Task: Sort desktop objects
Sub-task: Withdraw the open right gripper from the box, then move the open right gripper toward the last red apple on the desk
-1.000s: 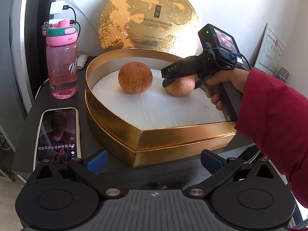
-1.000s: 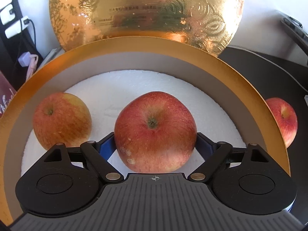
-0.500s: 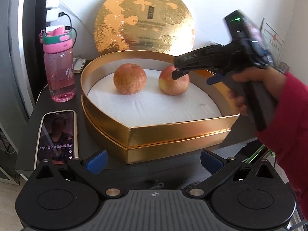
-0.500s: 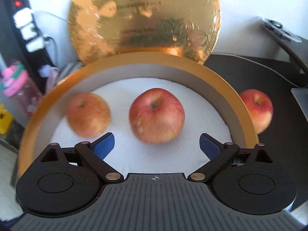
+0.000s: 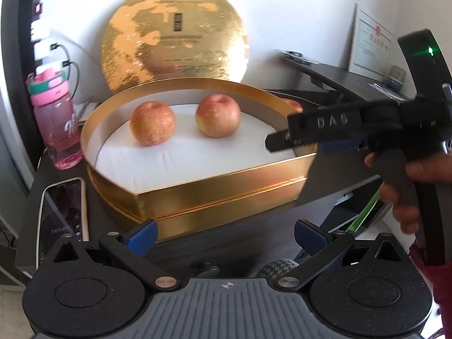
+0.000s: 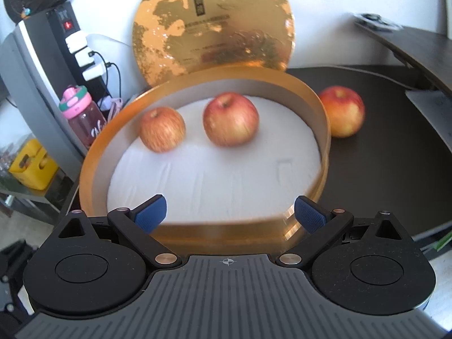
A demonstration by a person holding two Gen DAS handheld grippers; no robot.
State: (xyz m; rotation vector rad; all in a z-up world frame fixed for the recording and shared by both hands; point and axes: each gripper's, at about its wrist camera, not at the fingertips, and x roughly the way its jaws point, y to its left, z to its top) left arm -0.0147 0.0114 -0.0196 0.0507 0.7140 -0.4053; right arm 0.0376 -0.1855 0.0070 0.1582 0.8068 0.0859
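Two apples (image 5: pixel 152 126) in gold box (image 5: pixel 220 189)

Bright daylight fills the room. The round gold lid (image 6: pixel 213 22) beyond the right claw (image 6: pixel 230 214) throws back patchy glare. Both apples (image 6: pixel 230 118) in the gold box (image 6: pixel 197 227) are smeared by motion blur, and fisheye bending darkens the corners.

Three apples (image 6: pixel 230 119), one gold box (image 6: pixel 320 118).

I see a pink water bottle (image 5: pixel 56 130) standing on the dark desk (image 6: pixel 395 152), a phone (image 5: pixel 63 212) lying flat near it, white plugs (image 6: pixel 84 53) in a power strip behind, and a yellow box (image 6: pixel 31 166) low on a shelf.
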